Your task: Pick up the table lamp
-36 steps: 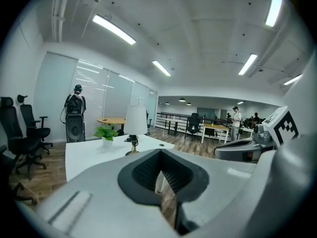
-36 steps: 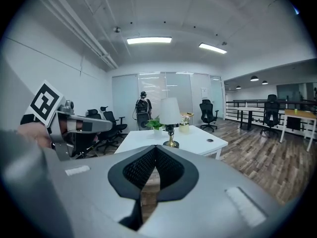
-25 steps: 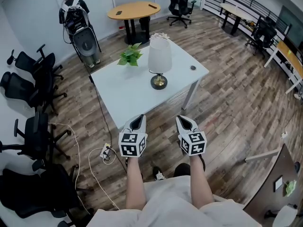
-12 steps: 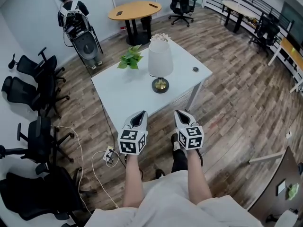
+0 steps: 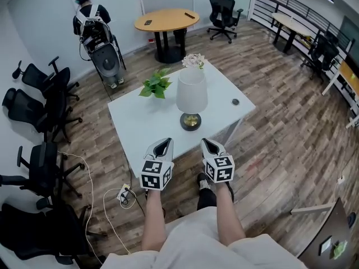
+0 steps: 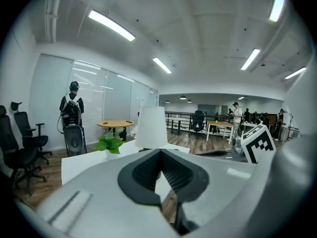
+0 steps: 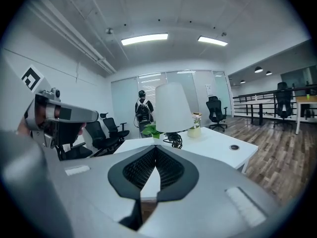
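The table lamp [image 5: 192,96] has a white shade and a round brass base, and it stands near the front edge of the white table [image 5: 134,119]. Its shade also rises ahead in the left gripper view [image 6: 151,128] and the right gripper view [image 7: 172,108]. My left gripper [image 5: 162,145] and right gripper [image 5: 208,145] hover side by side just short of the table's front edge, a little below the lamp's base. Both are shut with nothing between the jaws, and neither touches the lamp.
A green potted plant [image 5: 155,84] and a small vase of flowers [image 5: 193,61] stand behind the lamp, and a small round cap [image 5: 235,101] lies to its right. Office chairs [image 5: 39,94] line the left. A power strip with cables [image 5: 124,181] lies on the floor by the table's corner.
The table and lamp have come closer in the head view as I stepped forward. Both grippers now sit nearer the table's front edge and are still shut.
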Action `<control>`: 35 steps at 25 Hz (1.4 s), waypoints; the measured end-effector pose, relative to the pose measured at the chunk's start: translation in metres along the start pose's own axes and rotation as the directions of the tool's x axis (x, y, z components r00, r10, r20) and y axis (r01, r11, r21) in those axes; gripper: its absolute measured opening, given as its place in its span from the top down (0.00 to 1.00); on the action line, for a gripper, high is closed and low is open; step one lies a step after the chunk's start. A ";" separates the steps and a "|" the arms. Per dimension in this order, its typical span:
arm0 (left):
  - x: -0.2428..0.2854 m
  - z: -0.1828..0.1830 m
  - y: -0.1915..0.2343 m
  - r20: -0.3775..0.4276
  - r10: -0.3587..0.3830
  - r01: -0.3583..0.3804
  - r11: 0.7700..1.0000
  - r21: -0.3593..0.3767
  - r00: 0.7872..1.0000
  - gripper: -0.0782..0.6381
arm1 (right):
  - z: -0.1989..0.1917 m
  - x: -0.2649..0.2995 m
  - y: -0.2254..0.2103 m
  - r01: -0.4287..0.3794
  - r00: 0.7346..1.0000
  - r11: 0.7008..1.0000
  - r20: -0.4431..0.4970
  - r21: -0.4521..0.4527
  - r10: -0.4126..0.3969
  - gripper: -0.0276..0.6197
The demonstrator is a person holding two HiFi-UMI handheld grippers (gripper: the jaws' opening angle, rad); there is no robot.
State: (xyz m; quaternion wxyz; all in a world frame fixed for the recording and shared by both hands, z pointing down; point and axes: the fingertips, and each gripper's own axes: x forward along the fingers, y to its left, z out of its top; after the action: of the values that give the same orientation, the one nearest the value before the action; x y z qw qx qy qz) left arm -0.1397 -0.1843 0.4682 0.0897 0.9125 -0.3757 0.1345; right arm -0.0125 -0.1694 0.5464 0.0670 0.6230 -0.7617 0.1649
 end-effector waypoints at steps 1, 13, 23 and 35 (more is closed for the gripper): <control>0.007 0.001 0.002 -0.001 -0.002 0.002 1.000 0.000 1.000 0.89 | 0.000 0.008 -0.002 -0.005 1.000 1.000 -0.004 0.000 0.005 0.92; 0.091 0.032 0.031 0.002 0.028 -0.028 0.997 -0.067 1.000 0.89 | 0.003 0.076 -0.056 -0.121 0.991 0.991 -0.054 -0.050 0.119 0.90; 0.132 0.038 0.042 0.006 0.151 -0.147 0.974 -0.173 0.989 0.89 | 0.014 0.123 -0.098 -0.239 0.964 0.965 -0.141 -0.108 0.223 0.89; 0.081 0.007 -0.003 0.016 0.273 -0.259 0.929 -0.265 0.962 0.89 | -0.022 0.065 -0.097 -0.253 0.961 0.960 -0.149 -0.121 0.235 0.87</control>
State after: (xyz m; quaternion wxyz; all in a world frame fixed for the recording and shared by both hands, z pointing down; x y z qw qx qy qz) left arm -0.0810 -0.2375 0.4863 0.1801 0.8365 -0.5126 0.0709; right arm 0.0651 -0.2387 0.6031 0.1400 0.5055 -0.8363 0.1598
